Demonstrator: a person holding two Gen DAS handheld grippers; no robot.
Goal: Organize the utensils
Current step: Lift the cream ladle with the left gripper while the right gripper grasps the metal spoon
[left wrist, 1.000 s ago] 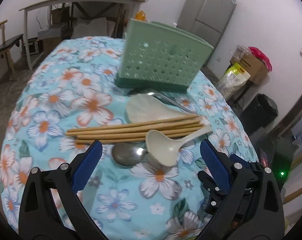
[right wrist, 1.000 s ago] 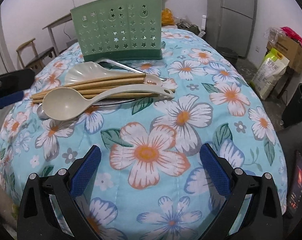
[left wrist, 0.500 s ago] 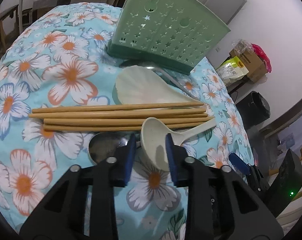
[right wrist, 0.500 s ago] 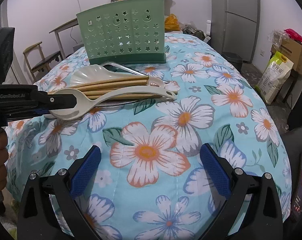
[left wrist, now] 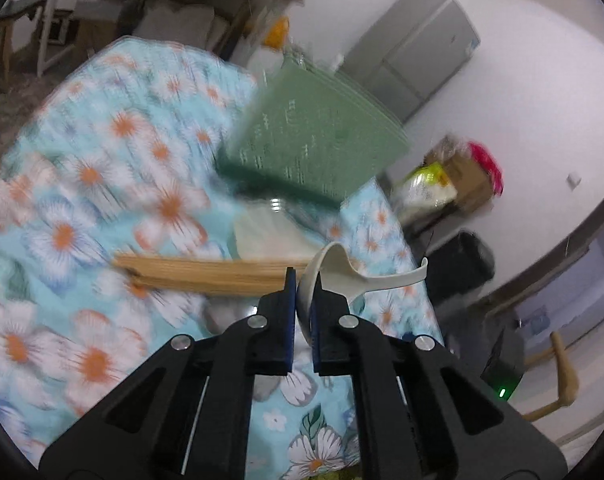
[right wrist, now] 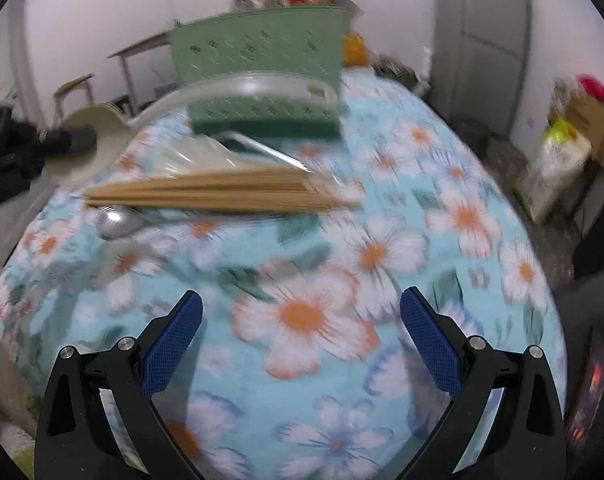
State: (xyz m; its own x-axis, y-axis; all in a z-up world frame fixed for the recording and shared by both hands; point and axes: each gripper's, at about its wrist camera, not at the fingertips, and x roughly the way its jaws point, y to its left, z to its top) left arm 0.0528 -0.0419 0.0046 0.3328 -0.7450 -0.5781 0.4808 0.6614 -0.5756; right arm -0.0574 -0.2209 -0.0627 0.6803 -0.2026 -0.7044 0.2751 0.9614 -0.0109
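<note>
Ladle [left wrist: 333, 270] bowl clamped in left tool [left wrist: 303, 280], raised above chopsticks [left wrist: 206, 272]

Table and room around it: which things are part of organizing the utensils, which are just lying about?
Job:
- cream ladle, gripped by left tool
- chopsticks
- rice paddle
- metal spoon
- green holder

Lying about:
- fridge
- cardboard box
- black bin

Bare flowered tablecloth [right wrist: 302, 320] fills the lower half of the right wrist frame, open for passage. Above it at centre, the chopsticks [right wrist: 222, 192] lie crosswise. The green holder [right wrist: 262, 76] blocks the upper centre.
</note>
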